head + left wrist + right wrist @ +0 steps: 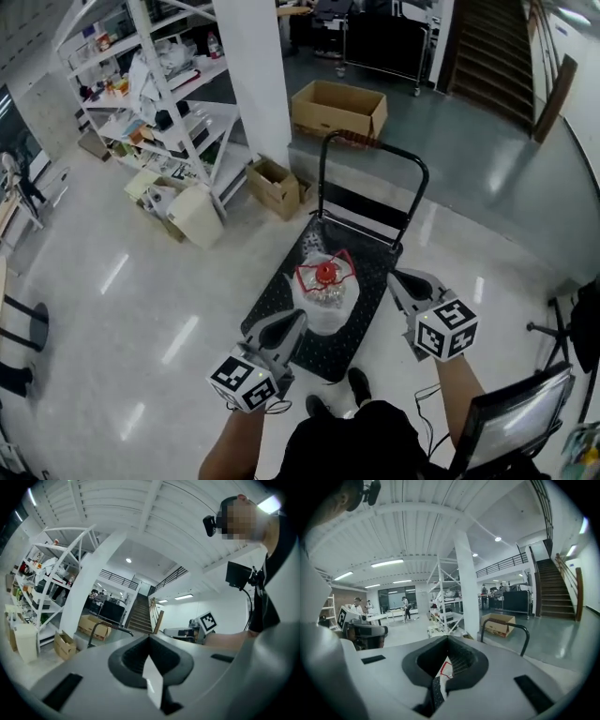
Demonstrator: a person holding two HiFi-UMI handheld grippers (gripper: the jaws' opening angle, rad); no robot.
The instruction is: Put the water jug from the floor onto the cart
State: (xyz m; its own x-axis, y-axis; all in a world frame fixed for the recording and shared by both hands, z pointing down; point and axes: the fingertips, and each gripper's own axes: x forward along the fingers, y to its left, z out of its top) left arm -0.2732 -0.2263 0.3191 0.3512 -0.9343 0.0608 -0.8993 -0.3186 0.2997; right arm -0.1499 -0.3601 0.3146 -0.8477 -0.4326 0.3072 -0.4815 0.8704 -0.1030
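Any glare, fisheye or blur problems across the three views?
Head view: sharp; light reflections streak the glossy floor, water jug on the cart evenly lit, edges bowed. Left gripper view: heavy fisheye, dark vignette round the rim, ceiling light blown out. Right gripper view: same fisheye and vignette, staircase curved, background crisp.

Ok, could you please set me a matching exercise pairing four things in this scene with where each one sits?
Things
1. clear plastic water jug with red cap
2. large open cardboard box
3. small open cardboard box
4. white metal shelving rack

Places
A. at the foot of the white square pillar
B. on the deck of the black flat cart
C. left of the pillar, shelves full of clutter
D. on the grey floor beyond the cart's handle

Pairs: 1-B, 2-D, 3-A, 4-C
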